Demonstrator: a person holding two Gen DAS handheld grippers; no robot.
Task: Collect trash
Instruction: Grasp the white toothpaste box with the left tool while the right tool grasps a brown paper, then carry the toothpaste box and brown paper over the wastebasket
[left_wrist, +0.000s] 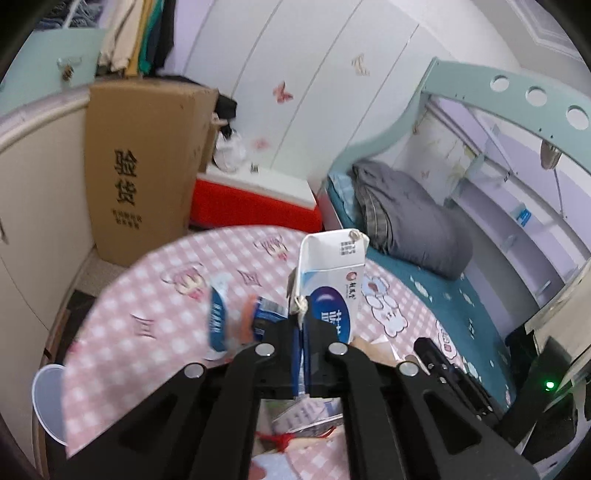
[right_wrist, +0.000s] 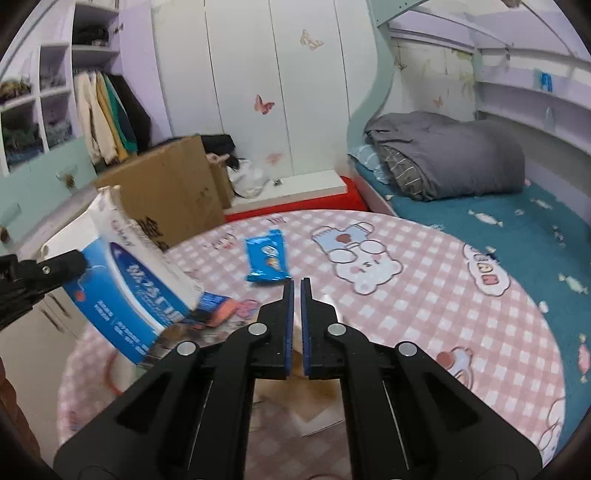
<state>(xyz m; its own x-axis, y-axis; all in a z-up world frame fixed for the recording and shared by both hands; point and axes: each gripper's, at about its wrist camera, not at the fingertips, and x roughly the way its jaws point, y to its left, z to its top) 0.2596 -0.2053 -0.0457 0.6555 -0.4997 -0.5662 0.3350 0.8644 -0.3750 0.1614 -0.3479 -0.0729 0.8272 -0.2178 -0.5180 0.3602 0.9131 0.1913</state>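
A white and blue paper bag with rope handles (left_wrist: 328, 280) hangs tilted over the round table with the pink checked cloth (left_wrist: 147, 295). My left gripper (left_wrist: 302, 322) is shut on its edge. In the right wrist view the same bag (right_wrist: 129, 277) hangs at the left from the left gripper (right_wrist: 79, 264). A blue snack wrapper (right_wrist: 266, 258) lies flat on the cloth, and an orange and blue wrapper (right_wrist: 218, 308) lies beside the bag. My right gripper (right_wrist: 297, 284) is shut, apparently pinching the pale rim of a brown paper bag (right_wrist: 295, 398) below it.
A tall cardboard box (left_wrist: 140, 166) and a red and white box (left_wrist: 258, 199) stand behind the table. A bed with a grey quilt (right_wrist: 443, 155) runs along the right. A clear plastic lid (left_wrist: 48, 398) pokes out at the table's left edge. White wardrobe doors fill the back.
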